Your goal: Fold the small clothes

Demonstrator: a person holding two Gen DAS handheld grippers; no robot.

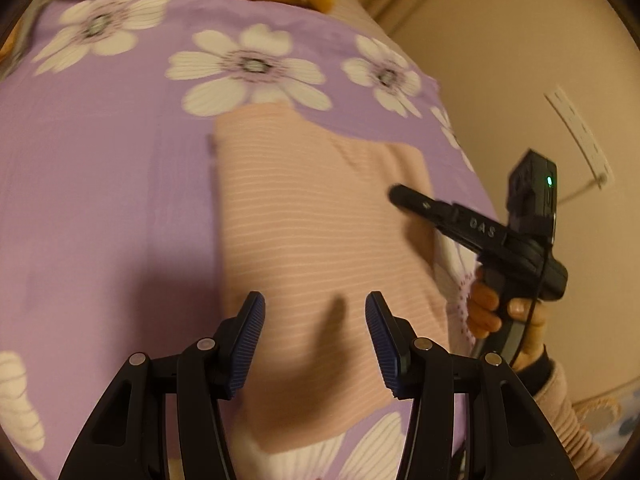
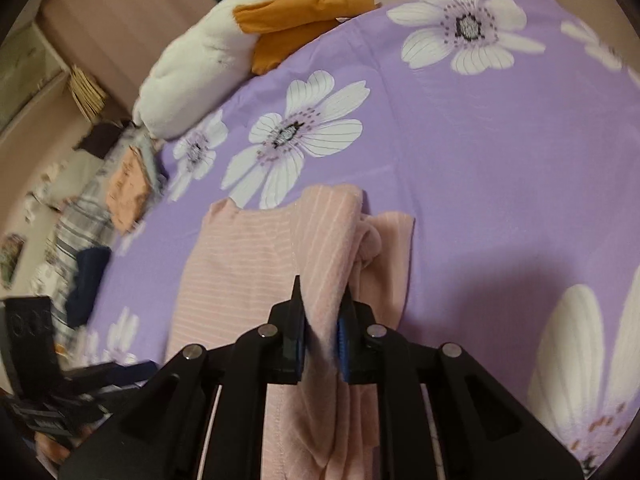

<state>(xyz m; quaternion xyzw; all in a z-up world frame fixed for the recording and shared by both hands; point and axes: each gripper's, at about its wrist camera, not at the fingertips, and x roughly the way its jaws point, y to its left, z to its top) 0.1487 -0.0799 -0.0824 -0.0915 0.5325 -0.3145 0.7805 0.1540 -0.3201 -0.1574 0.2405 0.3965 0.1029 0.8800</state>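
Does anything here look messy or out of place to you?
The pink striped garment isn't flat: its right edge is bunched into a raised fold, pinched by the right gripper. Beyond the purple flowered sheet, a jumbled heap of other clothes lies off to the left.

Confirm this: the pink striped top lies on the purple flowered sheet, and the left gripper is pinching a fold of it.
Wrong gripper. The right gripper pinches the fold of the pink striped top on the purple flowered sheet, as the right wrist view shows. The left gripper is open.

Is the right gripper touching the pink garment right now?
Touching. In the right wrist view, the right gripper has a raised fold of the pink garment pinched between its nearly closed jaws, with both pads pressing on the cloth.
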